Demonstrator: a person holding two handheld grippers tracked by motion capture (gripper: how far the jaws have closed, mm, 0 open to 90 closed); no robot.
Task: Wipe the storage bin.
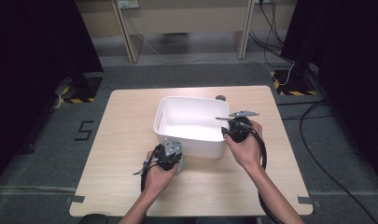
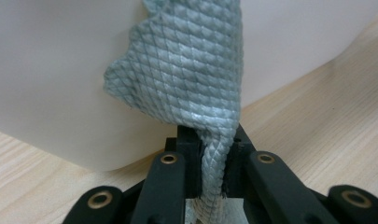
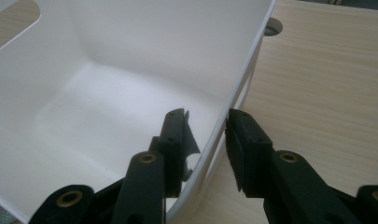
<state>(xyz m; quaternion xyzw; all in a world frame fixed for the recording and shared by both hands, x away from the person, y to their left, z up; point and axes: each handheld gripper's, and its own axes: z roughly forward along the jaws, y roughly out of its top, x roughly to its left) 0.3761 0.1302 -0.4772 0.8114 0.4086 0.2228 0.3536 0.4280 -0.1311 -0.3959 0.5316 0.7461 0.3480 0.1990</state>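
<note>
In left hand-held gripper [image 2: 212, 158]: cloth [image 2: 186, 70]

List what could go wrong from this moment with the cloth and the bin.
1. The left gripper pinches only a narrow fold of the cloth; it could slip out when lifted.
2. The right gripper straddles the bin wall, jaws not visibly clamped; the bin may slide or tip on the table if pushed.
3. The cloth hangs against the bin's outer side and could snag on the rim going over it.
</note>
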